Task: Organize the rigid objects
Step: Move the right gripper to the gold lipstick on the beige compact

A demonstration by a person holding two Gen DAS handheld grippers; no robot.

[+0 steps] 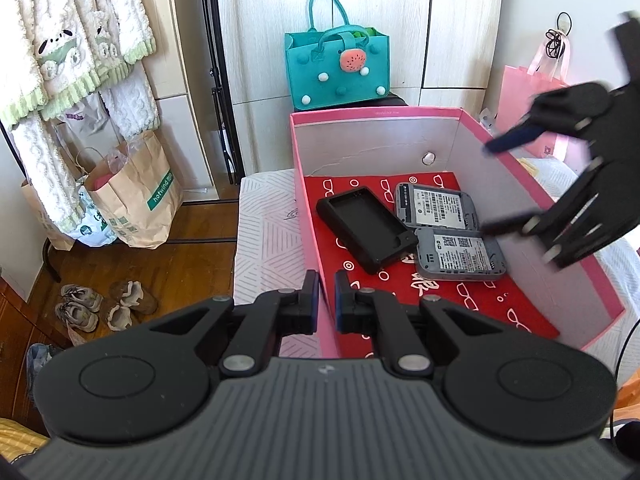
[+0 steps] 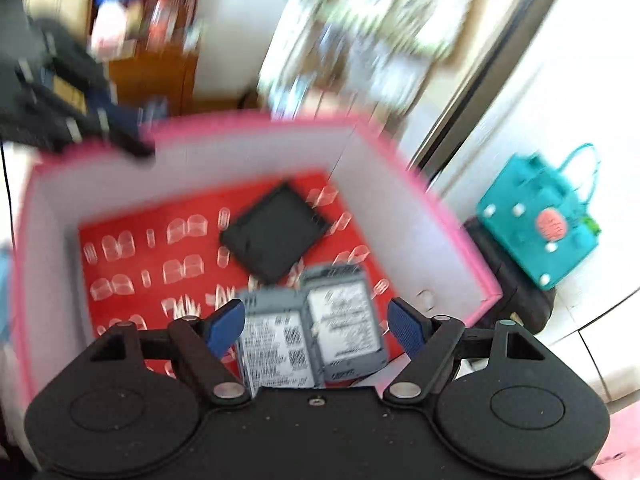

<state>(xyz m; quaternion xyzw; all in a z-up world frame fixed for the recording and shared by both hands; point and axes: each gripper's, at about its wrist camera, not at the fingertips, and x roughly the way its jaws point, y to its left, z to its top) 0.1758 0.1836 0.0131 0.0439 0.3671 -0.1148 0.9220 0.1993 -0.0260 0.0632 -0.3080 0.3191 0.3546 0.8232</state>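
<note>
While the left gripper [image 1: 327, 286] points down at the near wall of the pink box [image 1: 540, 196], its fingers [image 1: 310, 284] are drawn narrow with that wall's edge in the slim gap between them; whether the blue pads actually pinch it cannot be told. The right gripper [image 2: 318, 320] hangs tilted down above the box's right side, blurred in both views, its fingers [image 2: 226, 322] spread wide and carrying nothing. In the left wrist view it reaches in from the right, one finger over the far rim and the other lower, near the grey devices. On the red patterned cloth [image 1: 472, 300] lining the box floor lie a black case [image 1: 366, 228], open side up, and two grey devices [image 1: 460, 254] side by side, label sides up, touching each other and just beside the case.
</note>
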